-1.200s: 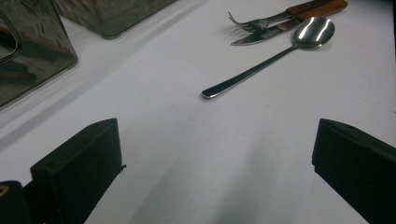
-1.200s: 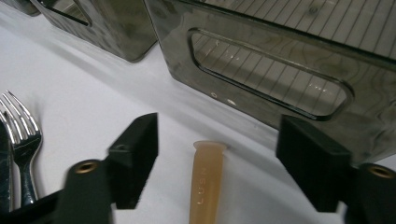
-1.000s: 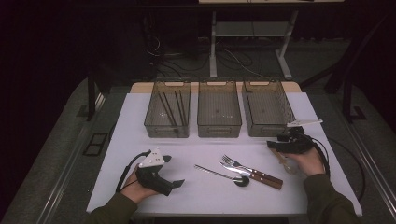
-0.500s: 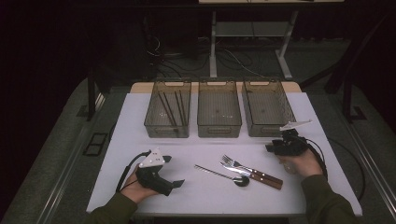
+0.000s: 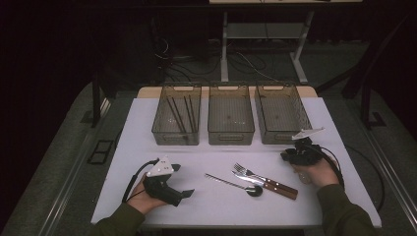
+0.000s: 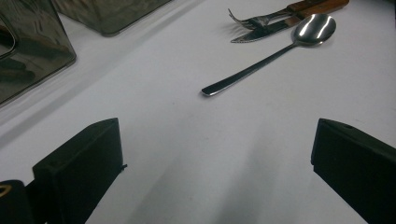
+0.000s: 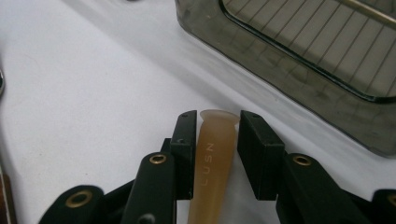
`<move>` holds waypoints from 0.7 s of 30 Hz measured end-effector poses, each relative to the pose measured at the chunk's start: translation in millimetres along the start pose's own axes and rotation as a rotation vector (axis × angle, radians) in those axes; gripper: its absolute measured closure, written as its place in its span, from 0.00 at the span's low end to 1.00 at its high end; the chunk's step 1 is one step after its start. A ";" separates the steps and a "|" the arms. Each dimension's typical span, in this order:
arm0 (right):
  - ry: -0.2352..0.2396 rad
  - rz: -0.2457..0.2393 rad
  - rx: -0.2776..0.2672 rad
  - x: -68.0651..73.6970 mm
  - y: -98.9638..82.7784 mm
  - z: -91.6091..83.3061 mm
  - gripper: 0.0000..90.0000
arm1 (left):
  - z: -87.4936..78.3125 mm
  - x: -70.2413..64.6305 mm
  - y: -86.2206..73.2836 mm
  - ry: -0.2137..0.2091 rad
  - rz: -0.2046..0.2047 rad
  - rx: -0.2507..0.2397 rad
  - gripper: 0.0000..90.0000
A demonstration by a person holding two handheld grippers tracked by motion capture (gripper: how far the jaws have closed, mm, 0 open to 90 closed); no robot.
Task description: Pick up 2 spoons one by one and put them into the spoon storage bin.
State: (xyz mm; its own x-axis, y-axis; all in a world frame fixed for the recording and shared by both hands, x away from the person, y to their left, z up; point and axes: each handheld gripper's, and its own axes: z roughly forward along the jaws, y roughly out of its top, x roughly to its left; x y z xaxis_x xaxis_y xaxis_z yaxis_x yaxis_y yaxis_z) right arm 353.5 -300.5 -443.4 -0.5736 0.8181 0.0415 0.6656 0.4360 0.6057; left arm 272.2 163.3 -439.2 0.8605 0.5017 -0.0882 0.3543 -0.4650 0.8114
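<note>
My right gripper [image 7: 212,154] has just been closing around a translucent amber plastic handle [image 7: 211,158] — smooth, slightly flared at the tip, with raised letters down its length. It sits between the two black jaws at the right side of the table, just in front of the right bin [image 5: 282,114]. The pads look as good as on it, though I cannot be sure they press yet, and what kind of utensil it belongs to I cannot tell.

The work looks like sorting cutlery into the three smoky, see-through plastic bins with ribbed floors. The left bin [image 5: 178,115] already holds a few thin dark sticks, probably chopsticks; the middle bin [image 5: 230,115] and the right one look empty, so I judge I am early on.

Still lying on the matte white tabletop [image 5: 147,128] — a polished steel spoon [image 6: 273,49] with a slim handle, and just beside its bowl a fork [image 6: 275,16] and a serrated knife [image 6: 268,32], both with brown wooden handles, side by side.

My left gripper [image 5: 169,184] rests near the front edge, its blocky jaws wide apart with nothing between them, pointed toward the spoon.
</note>
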 end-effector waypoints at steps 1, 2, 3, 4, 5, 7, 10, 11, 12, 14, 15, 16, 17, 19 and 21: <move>-0.005 -0.007 0.000 0.5 0.0 0.2 0.75 | 0.1 -0.1 0.0 0.000 -0.002 -0.002 0.01; -0.007 -0.015 -0.001 0.7 0.1 0.2 0.76 | 0.0 0.0 0.0 -0.001 -0.001 -0.001 0.01; -0.008 -0.015 0.000 0.9 0.1 0.1 0.76 | 0.1 0.0 0.0 0.000 -0.002 -0.001 0.01; -0.008 -0.015 0.000 0.9 0.1 0.0 0.77 | 0.0 0.0 0.0 0.000 -0.001 0.000 0.01; -0.010 -0.016 0.000 1.0 0.2 -0.1 0.80 | 0.0 -0.1 0.0 0.000 -0.001 -0.001 0.01; -0.011 -0.014 0.004 1.5 0.6 -0.4 0.81 | -0.1 -0.1 0.1 -0.001 0.000 0.000 0.01; -0.007 -0.011 0.007 1.2 1.2 -0.5 0.81 | -0.2 -0.1 0.1 -0.001 -0.002 -0.003 0.01; -0.006 -0.011 0.005 0.6 1.1 -0.5 0.81 | -0.2 -0.1 0.0 -0.002 -0.002 -0.003 0.01; -0.004 -0.008 0.003 0.2 1.0 -0.5 0.81 | -0.2 -0.1 0.1 -0.002 -0.002 -0.002 0.01; 0.002 -0.004 0.003 -0.2 1.2 -1.1 0.81 | -0.3 -0.1 0.1 -0.002 -0.002 -0.003 0.01; 0.005 -0.003 0.001 -0.3 1.3 -1.4 0.81 | -0.3 -0.1 0.1 -0.003 -0.003 -0.003 0.01; 0.009 0.002 -0.002 -0.4 1.4 -1.7 0.81 | -0.3 0.0 0.1 -0.002 -0.002 -0.003 0.01; 0.013 0.004 -0.006 -0.5 1.6 -2.3 0.81 | -0.2 0.0 0.0 -0.002 -0.004 -0.003 0.01; 0.023 0.012 -0.016 -0.6 2.1 -3.7 0.81 | -0.3 -0.1 0.0 -0.002 -0.004 -0.003 0.01; 0.035 0.023 -0.025 -0.9 2.6 -5.2 0.81 | -0.4 -0.2 0.0 -0.002 -0.005 -0.005 0.01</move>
State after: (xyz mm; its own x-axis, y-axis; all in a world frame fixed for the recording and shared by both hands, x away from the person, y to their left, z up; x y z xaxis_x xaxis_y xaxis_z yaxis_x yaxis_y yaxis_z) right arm 353.2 -302.1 -437.7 -0.5752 0.8138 0.0831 0.6666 0.4075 0.6242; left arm 272.0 163.5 -438.9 0.8596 0.5024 -0.0933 0.3566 -0.4591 0.8137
